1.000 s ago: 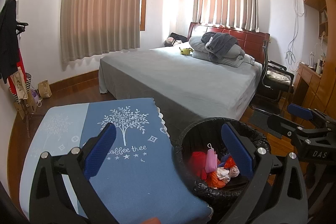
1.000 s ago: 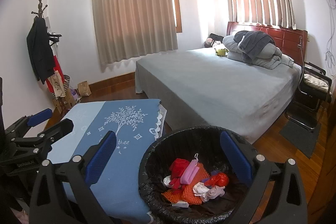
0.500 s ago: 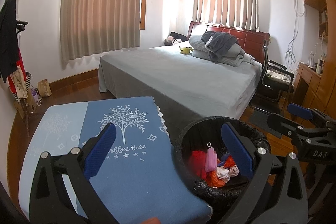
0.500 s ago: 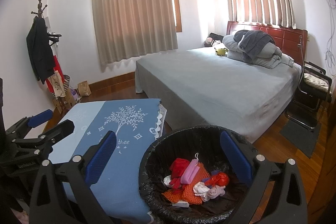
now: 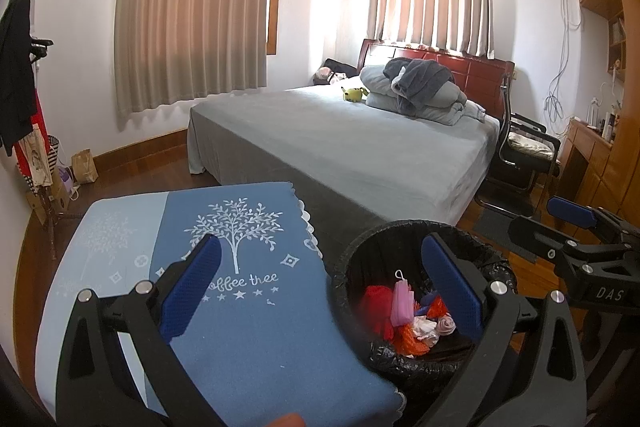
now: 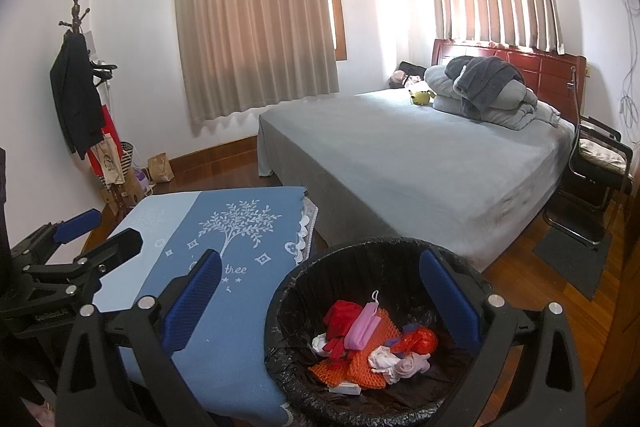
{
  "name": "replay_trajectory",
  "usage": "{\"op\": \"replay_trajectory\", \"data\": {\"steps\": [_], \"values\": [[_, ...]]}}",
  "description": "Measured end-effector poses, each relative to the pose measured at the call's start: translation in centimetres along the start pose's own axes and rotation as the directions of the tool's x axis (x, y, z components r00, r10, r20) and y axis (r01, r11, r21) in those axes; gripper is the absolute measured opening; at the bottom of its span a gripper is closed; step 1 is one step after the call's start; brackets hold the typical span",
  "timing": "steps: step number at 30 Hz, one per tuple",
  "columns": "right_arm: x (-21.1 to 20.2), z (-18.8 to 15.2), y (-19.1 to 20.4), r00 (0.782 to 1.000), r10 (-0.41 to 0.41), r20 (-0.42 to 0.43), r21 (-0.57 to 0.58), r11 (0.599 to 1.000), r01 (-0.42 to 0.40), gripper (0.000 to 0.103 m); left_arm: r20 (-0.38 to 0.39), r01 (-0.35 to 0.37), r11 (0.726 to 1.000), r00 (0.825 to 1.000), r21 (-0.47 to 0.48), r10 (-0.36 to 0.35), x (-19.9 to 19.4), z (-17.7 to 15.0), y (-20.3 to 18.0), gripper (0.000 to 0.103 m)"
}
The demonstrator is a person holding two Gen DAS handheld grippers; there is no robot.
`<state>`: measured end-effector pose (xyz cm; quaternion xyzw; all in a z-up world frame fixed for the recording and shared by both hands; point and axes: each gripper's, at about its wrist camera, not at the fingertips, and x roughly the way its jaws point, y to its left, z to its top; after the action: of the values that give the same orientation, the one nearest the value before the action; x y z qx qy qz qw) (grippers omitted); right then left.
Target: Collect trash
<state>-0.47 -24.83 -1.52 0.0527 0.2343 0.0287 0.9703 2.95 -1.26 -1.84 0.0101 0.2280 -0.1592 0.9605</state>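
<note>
Both the left gripper (image 5: 320,287) and right gripper (image 6: 320,295) are hanging released, grasping nothing. Drifting low is risking snagging the bin (image 6: 288,291) liner and spilling trash (image 6: 372,339).

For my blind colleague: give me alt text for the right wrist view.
An open, empty right claw hovers over a black-lined trash bin holding colourful scraps, beside a blue tablecloth. A grey bed lies beyond.
</note>
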Motion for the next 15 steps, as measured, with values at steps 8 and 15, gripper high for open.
{"op": "replay_trajectory", "data": {"steps": [8,15], "values": [[0.0,-0.1,0.0,1.0,0.0,0.0,0.0,1.0,0.0,0.097,-0.006,0.002,1.0,1.0,0.003,-0.002,0.3,-0.8,0.2,0.098],[0.0,-0.1,0.1,1.0,0.001,-0.003,0.001,1.0,-0.001,0.097,-0.006,-0.002,1.0,1.0,0.009,0.002,0.5,-1.0,0.2,0.098]]}}
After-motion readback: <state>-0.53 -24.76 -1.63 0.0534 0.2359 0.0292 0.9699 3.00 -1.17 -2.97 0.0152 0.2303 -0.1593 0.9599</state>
